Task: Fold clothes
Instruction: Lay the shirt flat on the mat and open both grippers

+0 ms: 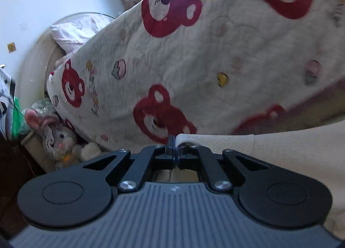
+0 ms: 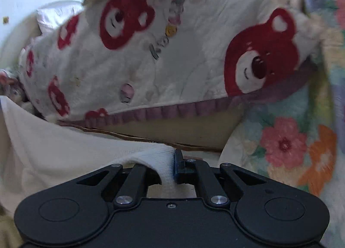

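Observation:
A cream waffle-knit garment (image 1: 291, 146) stretches away to the right in the left wrist view, and to the left in the right wrist view (image 2: 64, 140). My left gripper (image 1: 175, 140) is shut on a hemmed edge of it. My right gripper (image 2: 172, 157) is shut on a bunched white edge of the same garment, which drapes over the left finger and hides it. The garment hangs lifted between the two grippers, in front of the bed.
A white quilt with red bear faces (image 1: 194, 58) covers the bed behind; it also shows in the right wrist view (image 2: 172, 54). A grey bunny plush (image 1: 58, 138) and a pillow (image 1: 73, 30) lie at the left. A floral blanket (image 2: 291, 140) lies at the right.

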